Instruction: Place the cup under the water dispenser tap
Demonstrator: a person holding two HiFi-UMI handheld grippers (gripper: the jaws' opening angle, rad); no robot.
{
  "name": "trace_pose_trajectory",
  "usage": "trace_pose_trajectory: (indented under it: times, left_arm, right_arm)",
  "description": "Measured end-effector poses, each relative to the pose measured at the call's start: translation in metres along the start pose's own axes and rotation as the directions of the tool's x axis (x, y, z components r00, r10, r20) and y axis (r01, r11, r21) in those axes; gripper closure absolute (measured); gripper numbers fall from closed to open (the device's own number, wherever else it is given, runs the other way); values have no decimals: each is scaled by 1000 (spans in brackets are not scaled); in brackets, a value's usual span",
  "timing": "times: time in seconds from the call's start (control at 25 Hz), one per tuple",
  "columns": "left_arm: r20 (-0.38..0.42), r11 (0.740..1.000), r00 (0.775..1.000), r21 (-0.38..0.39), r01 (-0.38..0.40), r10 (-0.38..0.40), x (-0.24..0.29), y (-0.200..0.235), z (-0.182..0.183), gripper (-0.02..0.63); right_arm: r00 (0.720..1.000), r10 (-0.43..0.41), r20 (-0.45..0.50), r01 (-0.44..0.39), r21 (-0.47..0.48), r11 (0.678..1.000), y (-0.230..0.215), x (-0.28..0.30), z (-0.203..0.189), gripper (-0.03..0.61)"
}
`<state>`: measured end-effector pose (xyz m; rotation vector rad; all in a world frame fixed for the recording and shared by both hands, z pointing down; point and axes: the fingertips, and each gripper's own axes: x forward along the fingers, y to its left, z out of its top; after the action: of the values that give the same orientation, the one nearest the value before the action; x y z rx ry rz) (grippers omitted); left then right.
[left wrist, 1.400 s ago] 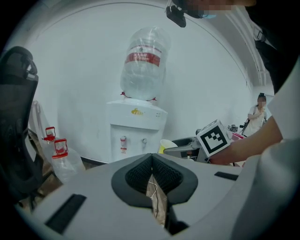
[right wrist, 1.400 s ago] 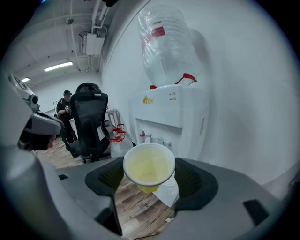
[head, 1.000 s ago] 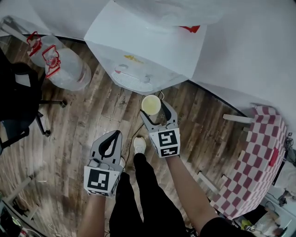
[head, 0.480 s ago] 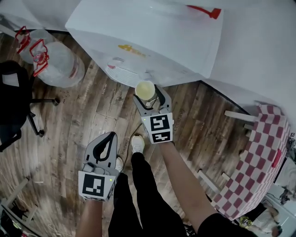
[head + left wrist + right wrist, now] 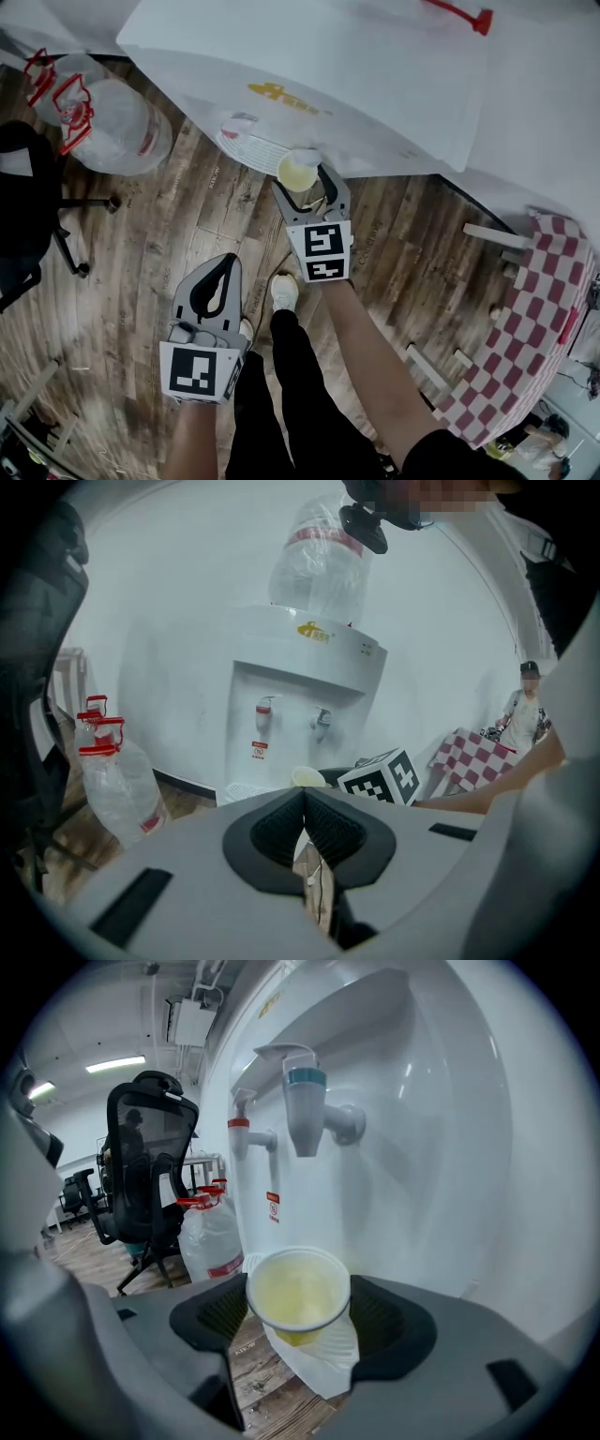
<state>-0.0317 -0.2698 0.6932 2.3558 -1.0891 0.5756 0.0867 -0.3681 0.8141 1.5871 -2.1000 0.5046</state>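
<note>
Cup [image 5: 298,1296] in right tongs [image 5: 302,1318] moved nearer dispenser taps [image 5: 305,1115]; spare bottles [image 5: 117,127] beside.

In the head view the water dispenser [image 5: 309,75] runs off the frame at 12 o'clock and its overhanging top hides its front. The cup [image 5: 299,172] shows only its rim and inside there, its wall and base sunk between the jaws of the right tool [image 5: 302,180]; the office chair [image 5: 28,206] is cut by the edge at 9 o'clock and the checked cloth [image 5: 539,309] at 3 o'clock. In the right gripper view the print on the label [image 5: 273,1208] below the red tap [image 5: 246,1133] is too small to read, and the drip tray [image 5: 314,1358] lies mostly behind the cup and the jaws.
</note>
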Motion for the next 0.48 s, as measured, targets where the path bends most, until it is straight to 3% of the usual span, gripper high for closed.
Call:
trace_pose_trajectory:
  times: [0.48]
  left_arm:
    - [-23,1000,1000,-3,8,-8,-1,6,-18,598]
  right_arm:
    - [991,-137,1,137,57,989,-7,18,-4,225]
